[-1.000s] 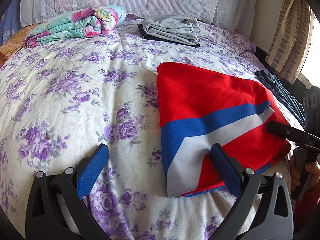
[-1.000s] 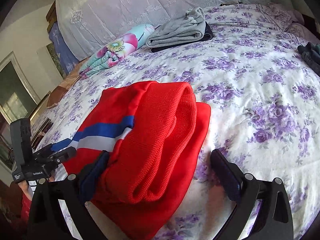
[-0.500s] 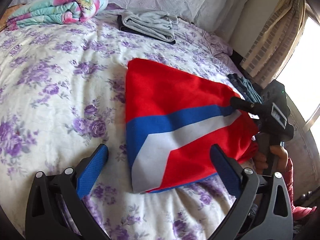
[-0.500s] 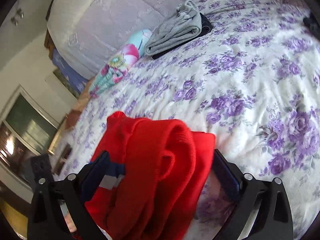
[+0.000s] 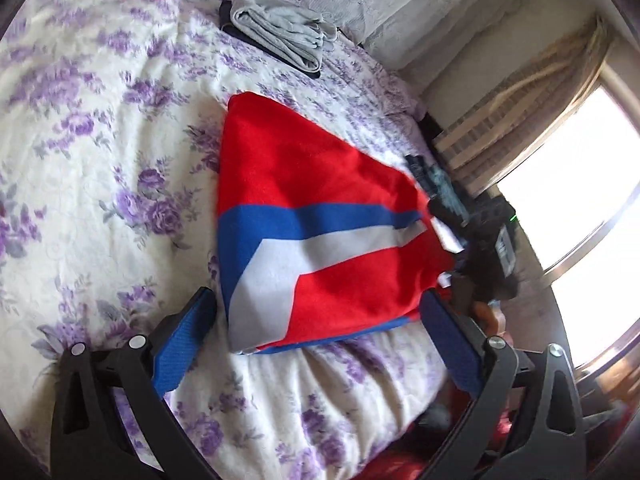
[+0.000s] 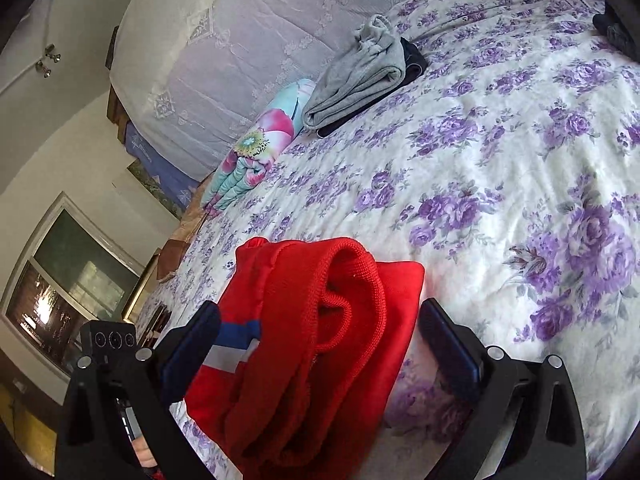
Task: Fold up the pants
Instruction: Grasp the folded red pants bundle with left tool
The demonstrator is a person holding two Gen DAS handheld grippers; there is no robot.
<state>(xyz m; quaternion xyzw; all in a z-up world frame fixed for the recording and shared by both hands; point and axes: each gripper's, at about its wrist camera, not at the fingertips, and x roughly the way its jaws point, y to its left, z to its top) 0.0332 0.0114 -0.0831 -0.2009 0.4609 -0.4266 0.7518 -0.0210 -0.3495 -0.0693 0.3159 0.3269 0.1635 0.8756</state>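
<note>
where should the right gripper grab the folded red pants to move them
Grip the thick ribbed waistband end of the red pants, coming in level from the bed's near edge. There the layers bunch into a roll between the open right gripper, so one pinch likely catches them all.

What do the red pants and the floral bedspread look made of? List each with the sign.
Red folded pants with blue and grey stripes: seemingly a matte knit, going by the visible ribbed loops along the rolled edge.
White bedspread with purple flowers: likely printed woven cotton; soft creases, no sheen.

One red pants (image 5: 320,216), one grey folded garment (image 5: 280,36), one floral rolled blanket (image 6: 256,148), two claws.
</note>
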